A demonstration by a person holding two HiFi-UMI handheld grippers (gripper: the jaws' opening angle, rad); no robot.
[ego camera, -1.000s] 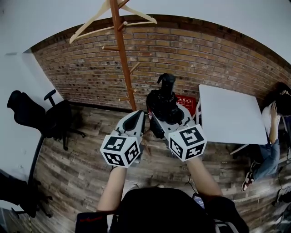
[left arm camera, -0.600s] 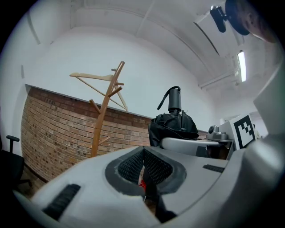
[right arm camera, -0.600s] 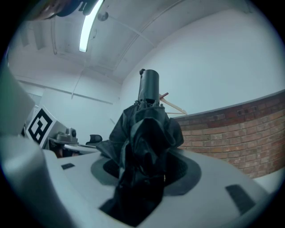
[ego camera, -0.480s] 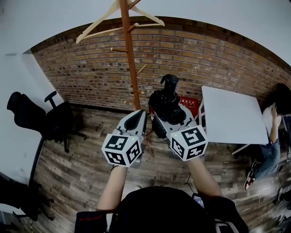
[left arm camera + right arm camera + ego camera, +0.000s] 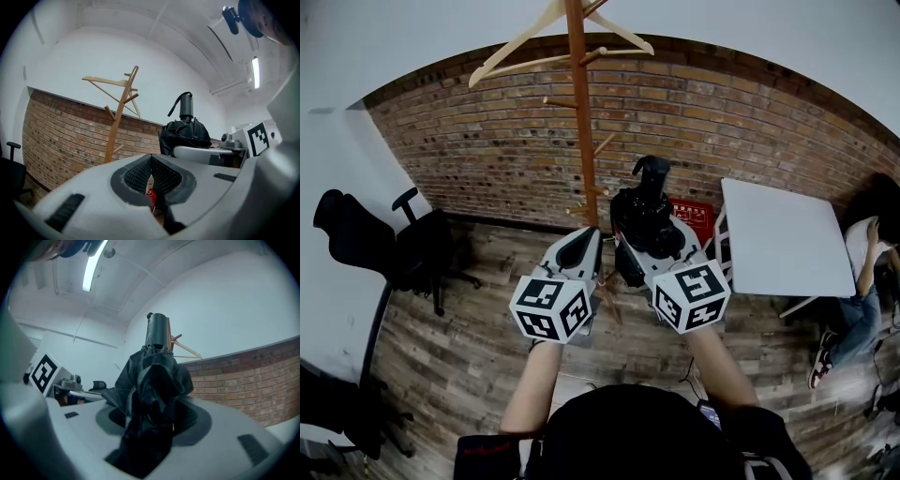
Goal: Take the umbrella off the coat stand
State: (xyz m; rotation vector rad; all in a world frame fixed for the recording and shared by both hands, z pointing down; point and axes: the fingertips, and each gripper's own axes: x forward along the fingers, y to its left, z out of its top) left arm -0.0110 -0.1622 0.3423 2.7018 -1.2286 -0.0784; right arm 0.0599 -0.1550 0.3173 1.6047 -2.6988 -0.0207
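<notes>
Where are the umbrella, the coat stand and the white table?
umbrella [image 5: 641,217], head view, folded black canopy.
coat stand [image 5: 583,122], head view, wooden pole.
white table [image 5: 783,239], head view, bare top.

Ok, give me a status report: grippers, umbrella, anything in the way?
Right gripper shut on the folded black umbrella, handle up. Left gripper shut, empty. Umbrella off the coat stand, apart from it. Nothing blocking.
</notes>
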